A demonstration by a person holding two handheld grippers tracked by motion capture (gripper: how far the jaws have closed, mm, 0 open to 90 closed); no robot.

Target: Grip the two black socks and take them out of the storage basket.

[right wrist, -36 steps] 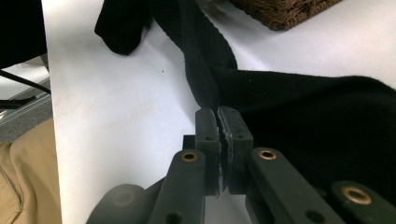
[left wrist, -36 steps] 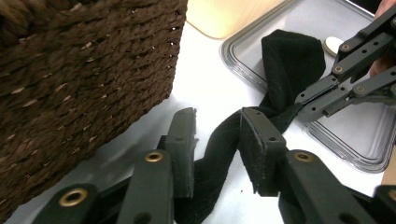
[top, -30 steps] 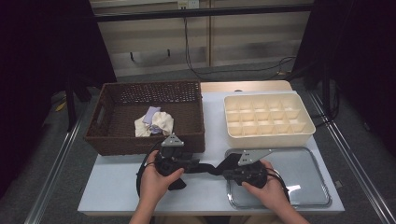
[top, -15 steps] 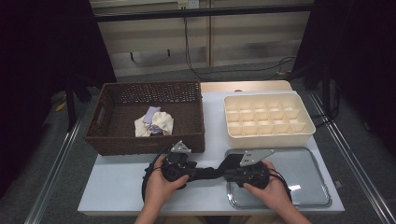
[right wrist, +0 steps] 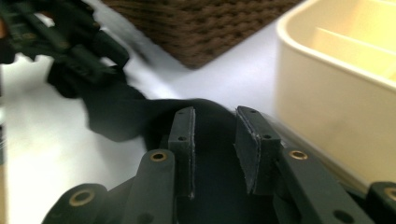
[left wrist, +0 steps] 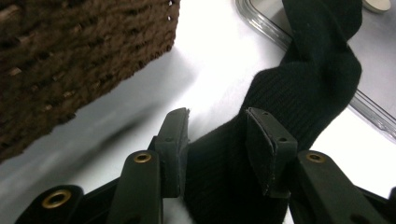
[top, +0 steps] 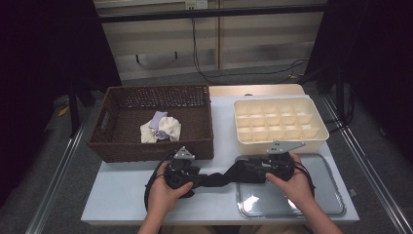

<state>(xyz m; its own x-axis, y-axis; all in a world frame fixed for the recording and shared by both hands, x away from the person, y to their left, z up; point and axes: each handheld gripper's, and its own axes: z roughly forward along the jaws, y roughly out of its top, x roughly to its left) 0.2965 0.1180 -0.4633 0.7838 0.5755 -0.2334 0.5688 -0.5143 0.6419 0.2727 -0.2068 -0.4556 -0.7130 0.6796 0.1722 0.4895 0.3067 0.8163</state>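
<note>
Black sock (top: 219, 179) lies stretched across the white bench (top: 122, 204) between the two claws, one end at the left claw (top: 192, 176) and the other at the right claw (top: 246, 171), where it overlaps the left rim of the metal tray (top: 321, 204).

Left claw: in the left gripper view the sock (left wrist: 299, 93) fills the gap between the pads (left wrist: 268, 149), which appear to press on the ribbed fabric; judged to be grasping the sock.

Right claw: its jaws have just been opening. In the right gripper view the pads (right wrist: 247, 144) stand apart with the dark fabric (right wrist: 116, 116) lying between and beneath them; no firm pinch is evident, so judged released, with the sock still resting in the gap.

Surroundings: the wicker basket (top: 112, 146) holds a small heap of pale socks (top: 160, 129). The cream compartment box (top: 311, 141) behind the tray appears to hold nothing in any cell.

Progress, as judged: early. One dark sock is out on the bench and being straightened or laid flat. It is not yet folded or rolled, and nothing has been filed into the box. The pale items in the basket remain to be handled.
</note>
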